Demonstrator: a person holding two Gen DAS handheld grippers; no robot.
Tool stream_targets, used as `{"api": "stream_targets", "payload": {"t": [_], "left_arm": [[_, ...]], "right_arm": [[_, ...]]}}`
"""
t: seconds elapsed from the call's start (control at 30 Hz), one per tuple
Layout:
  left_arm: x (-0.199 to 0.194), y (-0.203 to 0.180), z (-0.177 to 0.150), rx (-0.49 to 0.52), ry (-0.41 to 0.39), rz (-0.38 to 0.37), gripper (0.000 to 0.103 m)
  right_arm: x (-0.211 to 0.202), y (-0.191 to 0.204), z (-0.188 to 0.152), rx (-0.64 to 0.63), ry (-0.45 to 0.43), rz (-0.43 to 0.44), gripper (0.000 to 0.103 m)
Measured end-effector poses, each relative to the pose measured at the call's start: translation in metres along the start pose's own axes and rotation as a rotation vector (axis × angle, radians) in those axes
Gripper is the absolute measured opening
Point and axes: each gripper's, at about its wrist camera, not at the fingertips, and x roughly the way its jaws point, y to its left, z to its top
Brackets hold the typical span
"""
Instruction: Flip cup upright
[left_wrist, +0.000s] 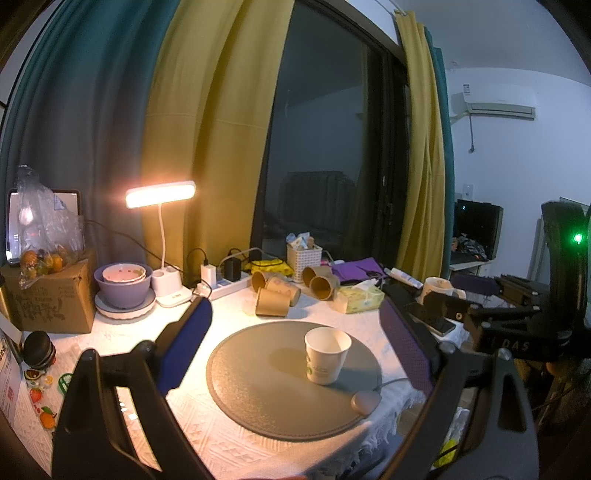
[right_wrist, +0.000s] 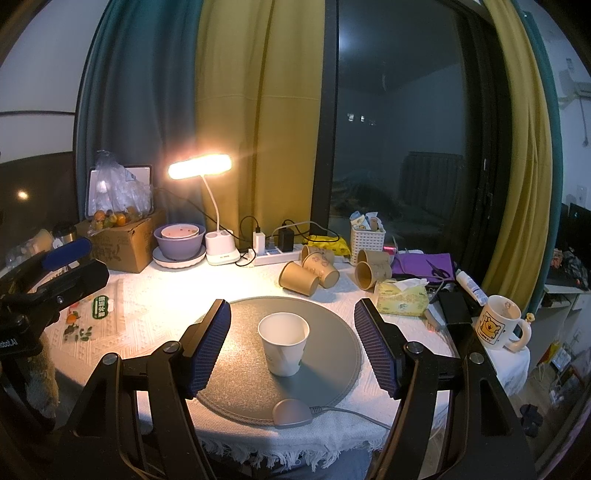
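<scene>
A white paper cup (left_wrist: 327, 355) stands upright, mouth up, on the round grey mat (left_wrist: 266, 391). In the right wrist view the cup (right_wrist: 283, 343) stands between my right gripper's two blue-padded fingers without touching them. My right gripper (right_wrist: 291, 314) is open and empty, its pads level with the cup. My left gripper (left_wrist: 295, 321) is open and empty, the cup ahead of it and right of centre. The right gripper's body (left_wrist: 517, 328) shows at the right of the left wrist view.
Several brown paper cups (right_wrist: 314, 271) lie on their sides behind the mat. A lit desk lamp (right_wrist: 201, 166), purple bowls (right_wrist: 180, 242), a power strip (right_wrist: 273, 256), a tissue pack (right_wrist: 400, 297), a bear mug (right_wrist: 498, 326) and a cardboard box (right_wrist: 122, 240) ring the table. A grey puck with cable (right_wrist: 291, 411) lies at the mat's front edge.
</scene>
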Motion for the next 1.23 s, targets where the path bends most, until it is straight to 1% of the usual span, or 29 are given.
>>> {"api": "stream_targets", "payload": {"t": [1.1, 1.17, 1.23], "left_arm": [[-0.0002, -0.0008, 0.0005, 0.000, 0.000, 0.000, 0.093], [-0.0034, -0.0036, -0.0009, 0.005, -0.010, -0.011, 0.093], [-0.0094, -0.0079, -0.0013, 0.018, -0.042, -0.028, 0.093]], "right_arm": [[0.0002, -0.0012, 0.0008, 0.000, 0.001, 0.001, 0.073], [0.0003, -0.0013, 0.0009, 0.000, 0.001, 0.001, 0.073], [0.0003, -0.0013, 0.0009, 0.001, 0.001, 0.001, 0.073]]}}
